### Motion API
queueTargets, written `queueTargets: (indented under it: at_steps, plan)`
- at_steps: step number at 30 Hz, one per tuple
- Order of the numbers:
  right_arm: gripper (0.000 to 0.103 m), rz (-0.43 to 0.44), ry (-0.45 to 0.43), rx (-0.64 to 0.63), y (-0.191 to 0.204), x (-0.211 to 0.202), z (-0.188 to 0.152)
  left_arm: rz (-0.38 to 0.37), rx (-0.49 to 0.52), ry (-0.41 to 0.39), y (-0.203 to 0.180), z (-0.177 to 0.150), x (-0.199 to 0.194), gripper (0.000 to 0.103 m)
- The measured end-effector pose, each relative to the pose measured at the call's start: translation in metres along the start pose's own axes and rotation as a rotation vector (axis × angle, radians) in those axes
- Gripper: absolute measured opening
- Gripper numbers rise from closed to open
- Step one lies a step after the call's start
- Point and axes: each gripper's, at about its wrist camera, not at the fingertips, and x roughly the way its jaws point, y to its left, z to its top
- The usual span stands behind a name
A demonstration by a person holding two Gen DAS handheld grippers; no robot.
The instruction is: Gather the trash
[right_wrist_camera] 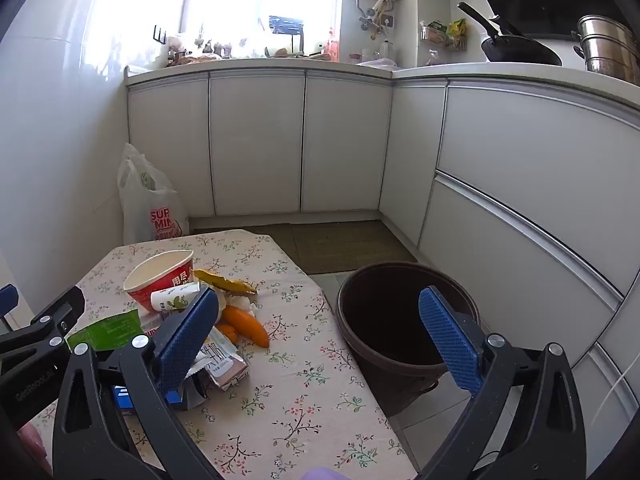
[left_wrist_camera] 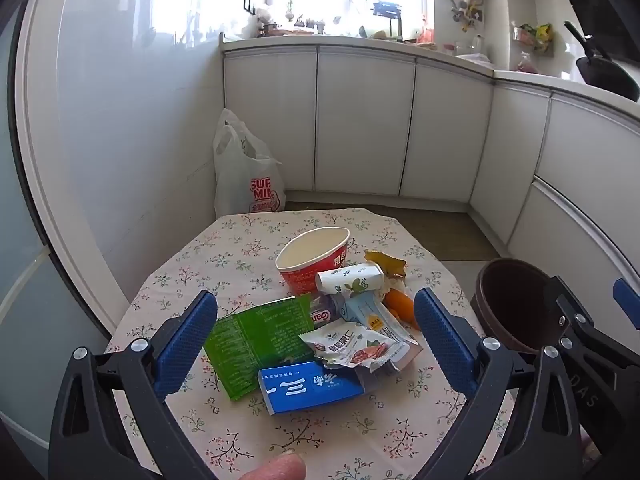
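Observation:
A pile of trash lies on the floral table [left_wrist_camera: 224, 264]: a red paper bowl [left_wrist_camera: 314, 262], a white roll-shaped pack [left_wrist_camera: 350, 282], a green wrapper [left_wrist_camera: 256, 340], a blue box [left_wrist_camera: 310, 388], a snack packet [left_wrist_camera: 360, 346], orange peel [left_wrist_camera: 400, 304] and a yellow-brown peel [left_wrist_camera: 386, 262]. My left gripper [left_wrist_camera: 316, 336] is open and empty, hovering over the pile. My right gripper [right_wrist_camera: 320, 340] is open and empty, above the table's right edge [right_wrist_camera: 344, 344]. A dark brown bin [right_wrist_camera: 400, 320] stands on the floor right of the table; it also shows in the left wrist view [left_wrist_camera: 516, 304].
A white shopping bag [left_wrist_camera: 244, 172] stands on the floor beyond the table by the wall. White cabinets [right_wrist_camera: 304, 140] line the back and right. A brown mat [right_wrist_camera: 340, 244] lies on the floor. A wok [right_wrist_camera: 516, 50] and steel pots [right_wrist_camera: 608, 48] sit on the counter.

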Motion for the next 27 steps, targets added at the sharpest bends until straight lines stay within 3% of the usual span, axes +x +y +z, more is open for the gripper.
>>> queueTargets:
  at_steps: [27]
  plan:
    - [0.096,0.003,0.002,0.001,-0.0019,0.0012,-0.0007,-0.004,-0.007,0.022,-0.0012,-0.0078,0.0075,0.096]
